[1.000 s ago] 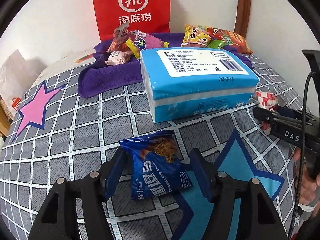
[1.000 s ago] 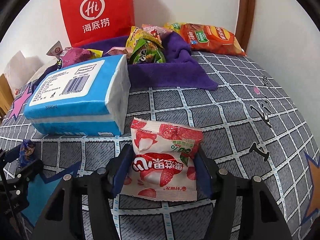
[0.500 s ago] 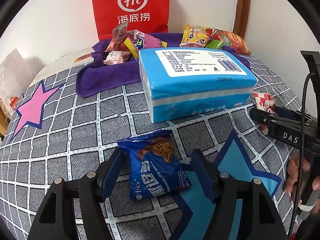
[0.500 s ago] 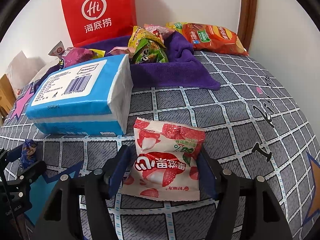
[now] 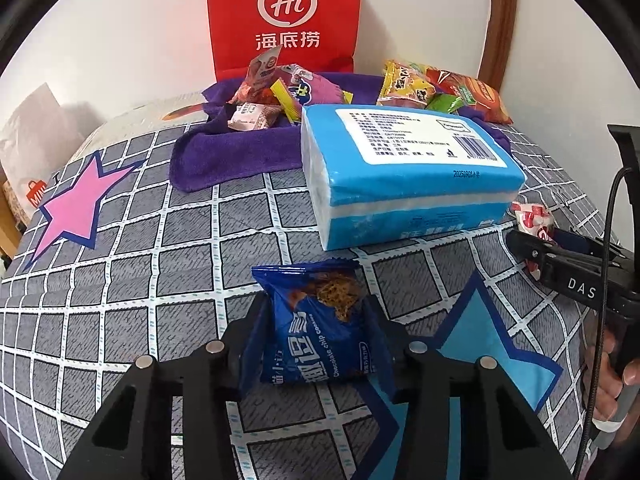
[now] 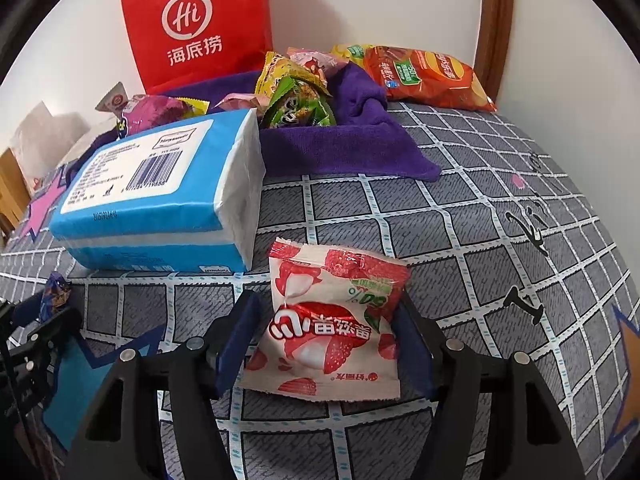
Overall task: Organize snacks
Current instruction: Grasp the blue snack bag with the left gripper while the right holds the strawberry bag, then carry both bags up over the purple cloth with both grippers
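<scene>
My left gripper (image 5: 316, 320) is shut on a blue chocolate chip cookie packet (image 5: 320, 328), which sits between its fingers on the checked bedspread. My right gripper (image 6: 326, 320) is closing around a red and white strawberry snack packet (image 6: 328, 320); its right finger touches the packet, and a narrow gap shows on the left. A purple towel (image 5: 224, 160) at the back holds several snack packets (image 5: 272, 92). It also shows in the right wrist view (image 6: 352, 148). An orange chip bag (image 6: 424, 76) lies at the back right.
A large blue tissue pack (image 5: 404, 176) lies between the grippers and the towel; it also shows in the right wrist view (image 6: 160, 192). A red paper bag (image 5: 284, 16) stands against the wall. The right gripper body (image 5: 572, 276) shows at the left view's right edge.
Both grippers have narrowed around their packets. The left fingers have closed onto the blue cookie packet. Both views have shifted slightly forward.
</scene>
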A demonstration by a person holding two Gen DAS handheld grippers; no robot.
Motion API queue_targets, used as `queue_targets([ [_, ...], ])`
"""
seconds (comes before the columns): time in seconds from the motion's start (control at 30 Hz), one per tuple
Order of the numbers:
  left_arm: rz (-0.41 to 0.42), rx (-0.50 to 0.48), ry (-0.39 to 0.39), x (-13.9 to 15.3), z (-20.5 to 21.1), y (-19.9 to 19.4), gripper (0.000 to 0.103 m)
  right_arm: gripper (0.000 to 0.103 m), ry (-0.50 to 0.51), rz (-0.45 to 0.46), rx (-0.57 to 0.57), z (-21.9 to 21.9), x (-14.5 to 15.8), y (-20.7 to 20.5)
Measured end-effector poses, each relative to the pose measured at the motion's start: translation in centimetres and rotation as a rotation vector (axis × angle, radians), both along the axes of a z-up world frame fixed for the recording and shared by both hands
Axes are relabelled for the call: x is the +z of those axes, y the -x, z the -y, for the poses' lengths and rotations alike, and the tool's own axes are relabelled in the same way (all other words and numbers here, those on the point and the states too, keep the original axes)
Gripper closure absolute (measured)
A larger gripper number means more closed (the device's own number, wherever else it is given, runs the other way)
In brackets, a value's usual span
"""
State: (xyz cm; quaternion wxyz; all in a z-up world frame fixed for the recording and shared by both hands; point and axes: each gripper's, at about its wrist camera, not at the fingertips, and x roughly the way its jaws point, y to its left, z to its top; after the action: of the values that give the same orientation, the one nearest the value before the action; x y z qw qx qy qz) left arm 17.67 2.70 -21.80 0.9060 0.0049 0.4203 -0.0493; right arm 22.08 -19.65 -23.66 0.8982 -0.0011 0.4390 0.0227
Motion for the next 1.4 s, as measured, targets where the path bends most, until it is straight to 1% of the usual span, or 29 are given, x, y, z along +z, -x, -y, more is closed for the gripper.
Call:
queue_targets([
  [0.13,0.0,-0.003,-0.007,0.0,0.2,0.1,0.063,0.036,0.002,-0.001,0.0,0.0,0.0,0.0],
  [0.2,0.0,-0.003,0.001,0.1,0.2,0.1,0.064,0.036,0.002,-0.002,-0.001,-0.1,0.0,-0.1],
  [0.27,0.0,-0.004,0.025,0.1,-0.1,0.1,0.064,0.036,0.002,0.0,-0.002,0.0,0.0,0.0],
  [0.33,0.0,-0.004,0.048,0.1,-0.4,0.1,0.064,0.038,0.002,0.005,0.001,0.0,0.0,0.0],
  [0.37,0.001,-0.004,0.058,0.1,-0.5,0.1,0.064,0.042,0.003,0.009,0.003,0.0,0.0,0.1],
  [0.4,0.001,-0.004,0.062,0.1,-0.5,0.1,0.064,0.045,0.003,0.012,0.004,0.0,0.1,0.2],
  [0.6,0.001,-0.001,0.061,0.1,-0.5,0.1,0.065,0.049,0.012,0.019,-0.004,0.0,0.2,0.4],
  [0.8,0.004,0.0,0.079,0.1,-0.9,0.1,0.066,0.053,0.004,0.025,-0.013,0.0,0.3,0.5],
  [0.93,0.005,0.005,0.065,0.2,-0.7,0.2,0.066,0.054,-0.001,0.03,-0.021,0.1,0.4,0.6],
  [1.07,0.004,0.017,0.083,0.3,-0.8,0.2,0.066,0.054,-0.03,0.034,-0.023,0.6,0.5,0.6],
  [1.13,0.003,0.029,0.08,0.2,-0.9,0.1,0.066,0.054,-0.035,0.034,-0.025,0.6,0.5,0.6],
  [1.27,-0.004,0.041,0.069,0.4,-0.6,0.2,0.066,0.054,-0.027,0.026,-0.007,0.3,0.4,0.5],
  [1.4,-0.006,0.041,0.084,1.4,-0.9,0.3,0.065,0.054,-0.013,0.018,0.019,0.1,0.5,0.8],
])
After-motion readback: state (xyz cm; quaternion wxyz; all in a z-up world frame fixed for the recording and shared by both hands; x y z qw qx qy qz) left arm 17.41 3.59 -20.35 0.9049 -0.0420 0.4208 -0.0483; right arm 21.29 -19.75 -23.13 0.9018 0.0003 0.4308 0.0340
